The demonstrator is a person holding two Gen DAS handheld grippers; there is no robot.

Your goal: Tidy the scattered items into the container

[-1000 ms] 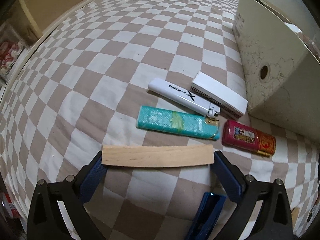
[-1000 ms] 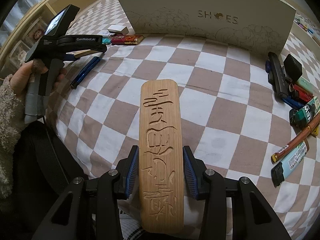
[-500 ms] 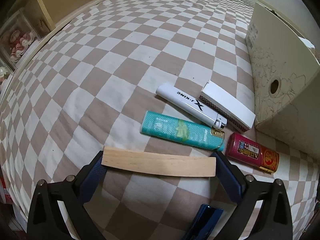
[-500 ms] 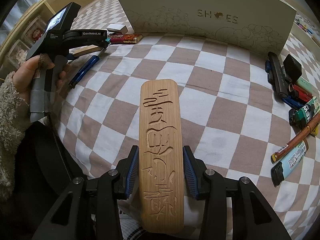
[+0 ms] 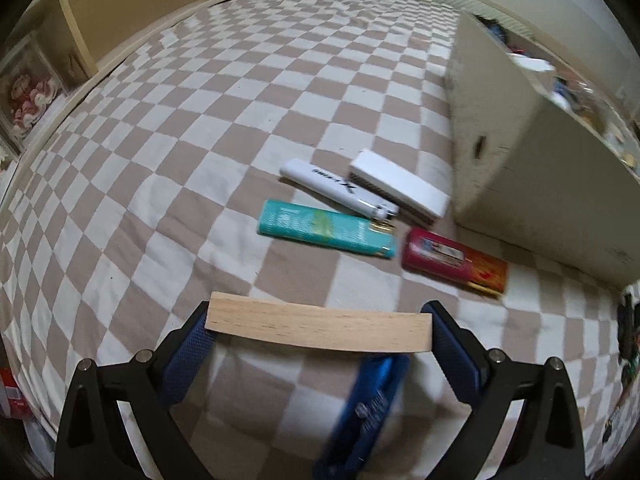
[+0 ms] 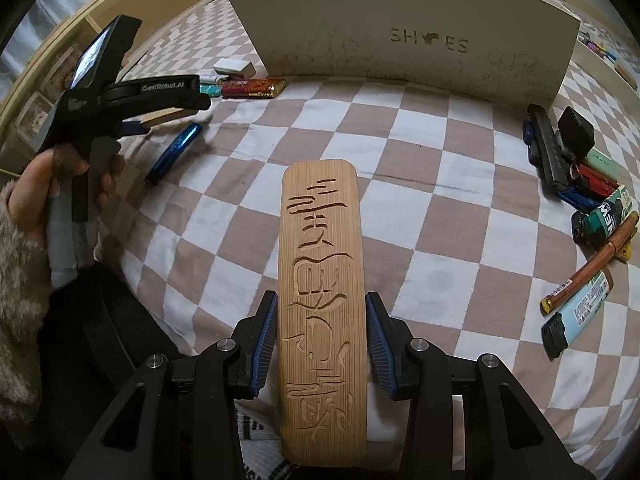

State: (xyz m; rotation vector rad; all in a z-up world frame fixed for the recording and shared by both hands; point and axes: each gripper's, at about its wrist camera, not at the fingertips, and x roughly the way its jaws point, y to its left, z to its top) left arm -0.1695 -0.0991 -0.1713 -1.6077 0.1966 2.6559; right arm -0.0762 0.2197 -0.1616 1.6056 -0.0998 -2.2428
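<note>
Two grippers, each with a wooden piece clamped between blue pads. Right gripper (image 6: 320, 340) grips a carved wooden plaque (image 6: 322, 300) lengthwise, pads pressed on both long edges; the carved characters are not legible to me. Left gripper (image 5: 318, 332), jaws wide, has just been narrowing slightly onto a plain wooden block (image 5: 318, 326) held by its two ends above the checkered bedspread (image 5: 180, 140). "GenRobot.AI" reads on that tool in the right wrist view, with a hand (image 6: 40, 188) on its grip.

Since the earlier frame, the left gripper with its block has lifted; lighters below look farther off and the view is blurred. Blue pen (image 5: 368, 400) lies on the cloth beneath the block. Right gripper and plaque unchanged.

Beyond the block: teal lighter (image 5: 326, 232), red lighter (image 5: 454, 266), white lighter (image 5: 340, 192) with blurred print, white matchbox (image 5: 400, 186), all on the bedspread just beside the shoebox (image 6: 400, 36) marked "SHOES". More lighters and pens (image 6: 588, 216) lie scattered by the box's other end.
</note>
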